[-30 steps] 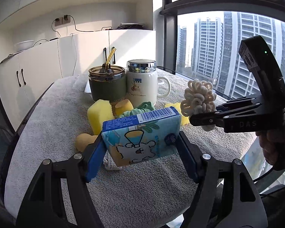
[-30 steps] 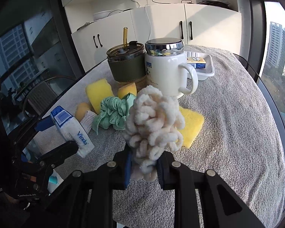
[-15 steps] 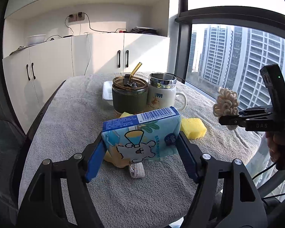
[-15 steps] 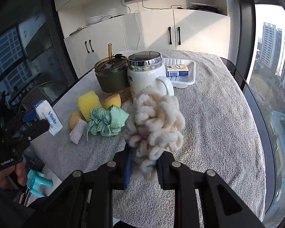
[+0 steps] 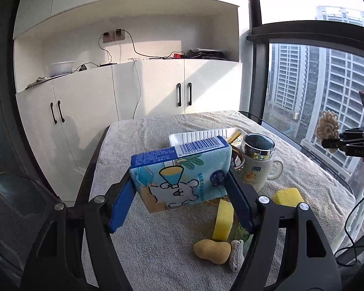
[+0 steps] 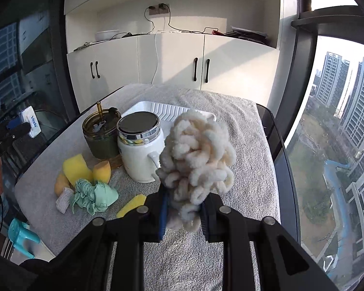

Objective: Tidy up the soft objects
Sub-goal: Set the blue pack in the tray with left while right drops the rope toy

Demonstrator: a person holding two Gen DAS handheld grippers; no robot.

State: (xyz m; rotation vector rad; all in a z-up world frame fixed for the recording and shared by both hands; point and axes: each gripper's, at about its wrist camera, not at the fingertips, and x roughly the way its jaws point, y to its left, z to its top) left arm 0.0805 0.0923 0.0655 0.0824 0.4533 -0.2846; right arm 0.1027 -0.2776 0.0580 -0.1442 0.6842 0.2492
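Above the towel-covered table [image 6: 250, 145], your left gripper [image 5: 182, 189] clamps the tissue pack [image 5: 179, 172] across its width, and your right gripper [image 6: 183, 212] pinches the cream yarn scrunchie [image 6: 196, 155] by its base. Both are carried clear of the cups, probably for the white tray [image 6: 157, 108] behind the mug [image 6: 139, 155].

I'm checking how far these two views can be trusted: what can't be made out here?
- Tray contents: in the right wrist view the cream yarn bundle covers the near part of the white tray; in the left wrist view the tissue pack hides it.
- Green tumbler: left wrist view, almost wholly behind the pack.
- Mug label: too small to read.
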